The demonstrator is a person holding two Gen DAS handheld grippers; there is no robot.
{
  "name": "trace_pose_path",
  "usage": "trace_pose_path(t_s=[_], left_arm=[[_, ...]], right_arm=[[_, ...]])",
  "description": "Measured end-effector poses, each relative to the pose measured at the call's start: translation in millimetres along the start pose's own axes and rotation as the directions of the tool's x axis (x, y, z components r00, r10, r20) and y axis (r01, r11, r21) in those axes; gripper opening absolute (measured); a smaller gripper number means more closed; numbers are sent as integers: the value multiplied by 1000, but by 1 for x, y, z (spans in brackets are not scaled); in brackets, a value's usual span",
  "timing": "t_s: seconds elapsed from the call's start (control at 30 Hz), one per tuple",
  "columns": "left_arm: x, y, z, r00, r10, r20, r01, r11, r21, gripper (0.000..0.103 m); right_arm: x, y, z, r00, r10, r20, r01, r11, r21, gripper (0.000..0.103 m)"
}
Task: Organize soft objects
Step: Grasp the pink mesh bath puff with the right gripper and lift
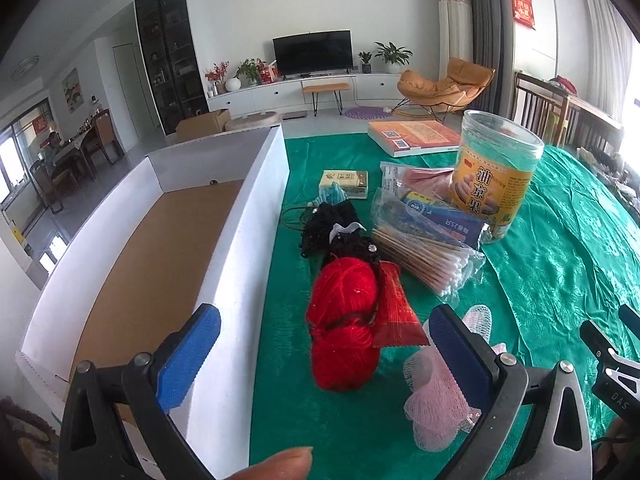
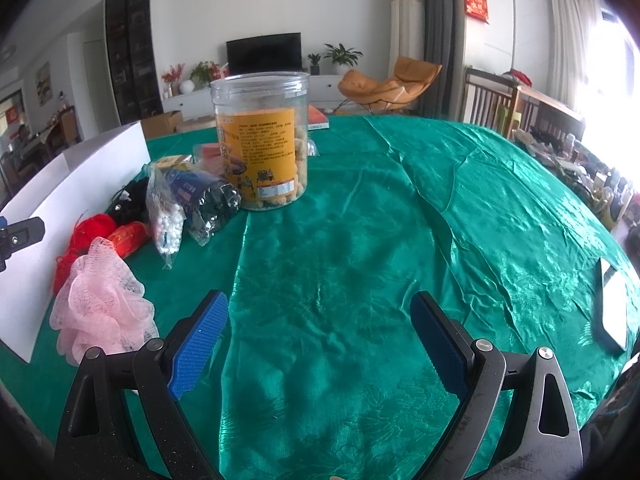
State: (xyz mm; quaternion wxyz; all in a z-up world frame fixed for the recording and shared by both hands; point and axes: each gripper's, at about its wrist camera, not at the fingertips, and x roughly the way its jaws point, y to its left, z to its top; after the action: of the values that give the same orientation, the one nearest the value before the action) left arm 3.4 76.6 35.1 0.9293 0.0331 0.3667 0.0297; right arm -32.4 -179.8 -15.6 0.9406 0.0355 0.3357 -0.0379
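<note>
A red yarn ball (image 1: 344, 320) lies on the green tablecloth (image 1: 560, 248), just ahead between the fingers of my open left gripper (image 1: 324, 344). A pink mesh bath pouf (image 1: 436, 396) lies behind its right finger. A black lace piece (image 1: 332, 224) lies beyond the yarn. A white cardboard box (image 1: 256, 216) with a brown floor stands open on the left. My right gripper (image 2: 320, 332) is open and empty over bare cloth; the pouf (image 2: 100, 304), the yarn (image 2: 86, 232) and the box wall (image 2: 72, 200) lie to its left.
A clear snack jar (image 1: 496, 176), a cotton swab bag (image 1: 432, 260), a red packet (image 1: 396, 308), a small yellow box (image 1: 346, 182) and a book (image 1: 416, 136) lie on the cloth. A white phone (image 2: 612, 308) lies at the right edge.
</note>
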Motion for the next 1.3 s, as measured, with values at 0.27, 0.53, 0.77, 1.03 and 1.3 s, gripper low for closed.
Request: trace_pose_path(t_s=[0.27,0.53,0.77,1.03,1.3], left_arm=[[-2,16,6,1000,12,13,-11,999,-32,103],[-13,24,8,1000,14,28,-13,999,-41,103],[-7,15,1,1000,6,-15,-6,1000,-3,103],[4,-23,-12,994,-59,-89,67,994,84,103],[20,-34,-20,976,-97,-193,113,991,73,103]], right_arm=[[4,23,-3,920,387,-67,-388,922,-2,94],[48,139,-15,850,431,-304,-497,847,-187,94],[67,88,-2,892,378,-247,-390,921,3,33],[66,-51,22,986,140,-86,-118,968,220,33],[89,-91,23,995,58,-87,-34,967,251,35]])
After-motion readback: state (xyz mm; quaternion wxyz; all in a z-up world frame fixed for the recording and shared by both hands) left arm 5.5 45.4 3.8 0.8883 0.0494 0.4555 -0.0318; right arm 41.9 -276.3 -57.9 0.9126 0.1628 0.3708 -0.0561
